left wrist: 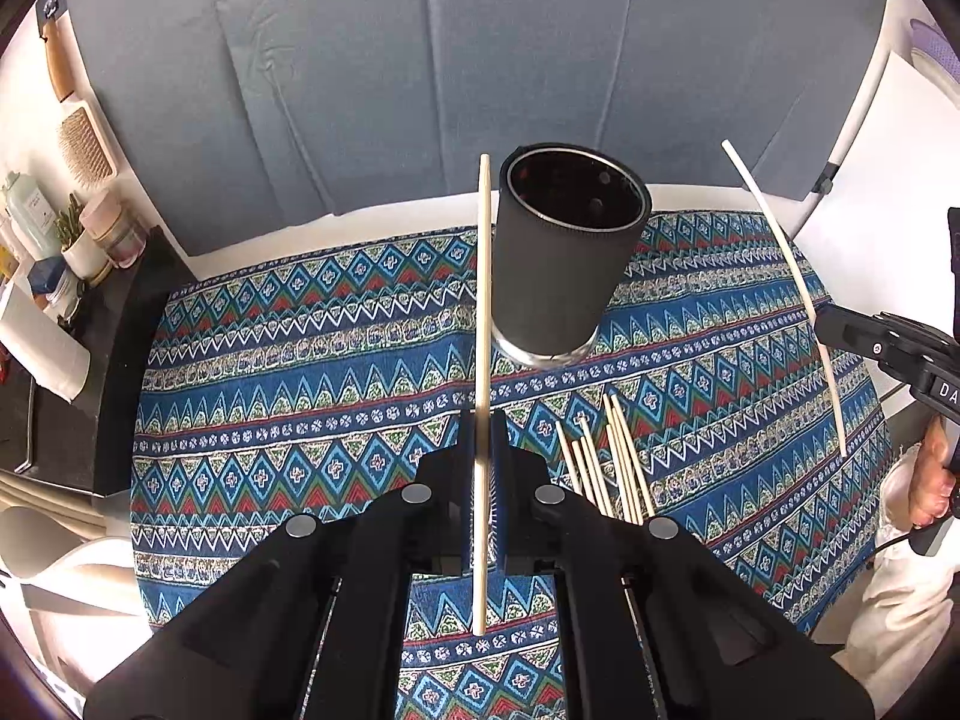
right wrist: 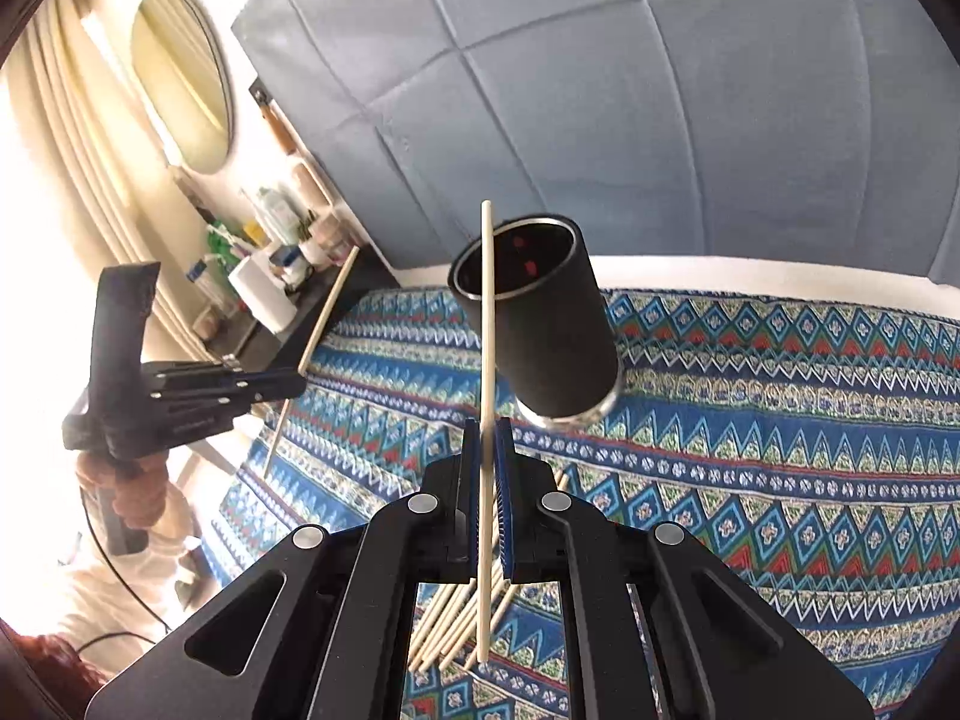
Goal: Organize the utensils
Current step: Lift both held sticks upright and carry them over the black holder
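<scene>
Black left tongs (left wrist: pixel 480 468) clamped shut on a single wooden chopstick (left wrist: pixel 483 312), held upright with its long axis running straight away from the camera and its far tip level with the left rim of the black cup (left wrist: pixel 564 264). Right tongs (right wrist: pixel 487 468) likewise closed tight on a pale chopstick (right wrist: pixel 487 360), its shaft crossing in front of the cup's open mouth in the right wrist view. Both sticks gripped near the middle, lower ends hanging free below the tongs. Loose bundle of chopsticks (left wrist: pixel 606 468) lying flat on the patterned cloth (left wrist: pixel 300 360), just beside the left tongs and near the cup's base. Cup standing on the cloth, ahead of both tongs, mouth open and dark inside; contents hard to tell.

Judged mid-task: two sticks lifted, neither yet in the cup. Left tongs appear the nearer, with the rim just right of the stick's tip. Next move likely a short carry over the mouth, stick kept vertical, then release. Risk: tip catching the rim and tipping the cup.
</scene>
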